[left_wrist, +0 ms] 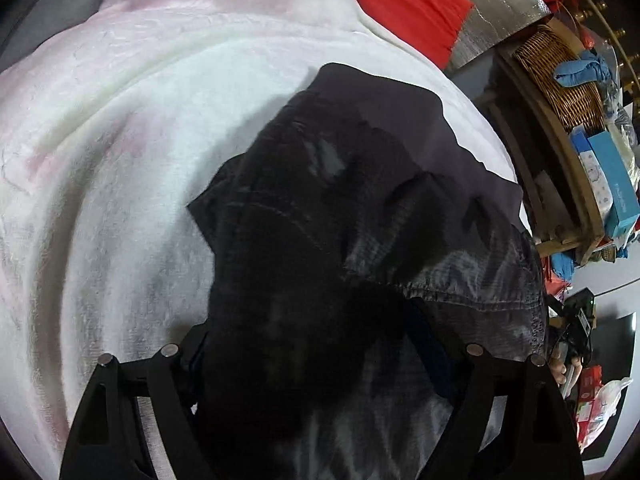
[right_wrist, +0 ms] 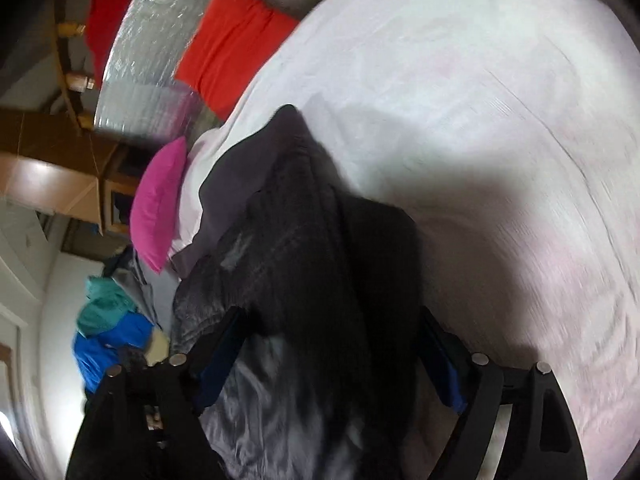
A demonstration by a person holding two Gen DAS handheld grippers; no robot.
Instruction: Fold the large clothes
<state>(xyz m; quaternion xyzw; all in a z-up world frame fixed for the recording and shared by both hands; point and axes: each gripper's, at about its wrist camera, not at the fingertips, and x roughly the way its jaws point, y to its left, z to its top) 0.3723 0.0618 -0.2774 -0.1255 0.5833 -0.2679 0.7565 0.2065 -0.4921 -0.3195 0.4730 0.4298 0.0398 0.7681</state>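
A large dark grey-black garment (left_wrist: 320,220) hangs bunched over a white blanket (left_wrist: 140,140). In the left wrist view the cloth runs down between the fingers of my left gripper (left_wrist: 316,344), which looks shut on it; its hem (left_wrist: 472,300) drapes to the right. In the right wrist view the same garment (right_wrist: 312,240) passes between the fingers of my right gripper (right_wrist: 332,336), which holds it lifted above the blanket (right_wrist: 480,120). The fingertips of both grippers are hidden by the cloth.
Red cloth (left_wrist: 416,4) and a pink pillow (right_wrist: 160,200) lie at the blanket's far edge. A wicker basket (left_wrist: 560,76) and boxes (left_wrist: 612,180) stand on a shelf at right. A blue and teal clothes pile (right_wrist: 108,328) lies on the floor.
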